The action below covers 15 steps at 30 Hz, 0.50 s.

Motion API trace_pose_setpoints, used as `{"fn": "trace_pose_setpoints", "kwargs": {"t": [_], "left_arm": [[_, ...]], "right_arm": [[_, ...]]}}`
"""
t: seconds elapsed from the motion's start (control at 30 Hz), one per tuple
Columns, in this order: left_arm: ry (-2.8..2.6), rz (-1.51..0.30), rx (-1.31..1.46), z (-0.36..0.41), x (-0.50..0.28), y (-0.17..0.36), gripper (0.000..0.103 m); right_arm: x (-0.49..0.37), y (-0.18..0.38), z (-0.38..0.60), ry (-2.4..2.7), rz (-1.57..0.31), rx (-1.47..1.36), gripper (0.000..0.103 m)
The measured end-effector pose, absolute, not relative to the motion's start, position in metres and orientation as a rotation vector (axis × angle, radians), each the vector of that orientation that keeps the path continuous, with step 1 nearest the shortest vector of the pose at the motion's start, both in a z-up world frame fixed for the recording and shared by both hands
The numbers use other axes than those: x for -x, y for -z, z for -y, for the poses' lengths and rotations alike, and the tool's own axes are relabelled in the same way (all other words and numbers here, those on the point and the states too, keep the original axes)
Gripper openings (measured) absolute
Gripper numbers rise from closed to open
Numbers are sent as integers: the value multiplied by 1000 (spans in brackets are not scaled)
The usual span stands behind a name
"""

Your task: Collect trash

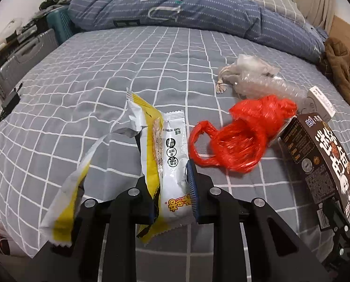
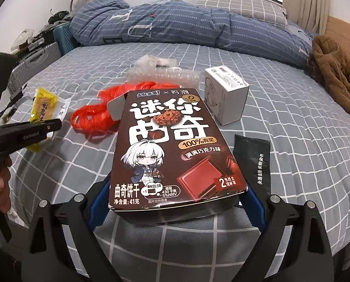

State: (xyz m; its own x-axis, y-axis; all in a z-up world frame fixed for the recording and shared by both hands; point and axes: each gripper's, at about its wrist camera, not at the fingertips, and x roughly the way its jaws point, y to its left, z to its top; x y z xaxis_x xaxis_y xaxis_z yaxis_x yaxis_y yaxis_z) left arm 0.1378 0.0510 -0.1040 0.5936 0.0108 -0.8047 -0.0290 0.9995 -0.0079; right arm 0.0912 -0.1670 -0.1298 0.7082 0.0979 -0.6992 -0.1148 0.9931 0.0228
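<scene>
My left gripper (image 1: 169, 185) is shut on a yellow and white snack wrapper (image 1: 172, 159) and holds it above the bed; a torn strip of it (image 1: 67, 188) hangs to the left. My right gripper (image 2: 177, 202) is shut on a brown cookie box (image 2: 172, 150), seen at the right edge of the left wrist view (image 1: 320, 159). A red plastic bag (image 1: 243, 134) lies on the bed between them, also in the right wrist view (image 2: 97, 115). Behind it lie clear bubble wrap (image 1: 264, 84) and a small white box (image 2: 224, 94). A black sachet (image 2: 252, 157) lies right of the cookie box.
The bed has a grey checked sheet (image 1: 128, 70). A rolled blue duvet (image 1: 175, 7) lies across the far side, a brown garment (image 2: 337, 70) at the right edge. Suitcases (image 1: 27, 56) and clutter stand left of the bed. The left gripper shows in the right wrist view (image 2: 31, 131).
</scene>
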Motion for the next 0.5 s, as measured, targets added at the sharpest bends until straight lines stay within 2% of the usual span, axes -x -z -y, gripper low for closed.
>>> {"fn": "trace_pose_setpoints", "kwargs": {"t": [0.5], "left_arm": [[8, -878, 28, -44, -98, 79, 22]], "right_arm": [[-62, 102, 169, -117, -723, 17, 89]]}}
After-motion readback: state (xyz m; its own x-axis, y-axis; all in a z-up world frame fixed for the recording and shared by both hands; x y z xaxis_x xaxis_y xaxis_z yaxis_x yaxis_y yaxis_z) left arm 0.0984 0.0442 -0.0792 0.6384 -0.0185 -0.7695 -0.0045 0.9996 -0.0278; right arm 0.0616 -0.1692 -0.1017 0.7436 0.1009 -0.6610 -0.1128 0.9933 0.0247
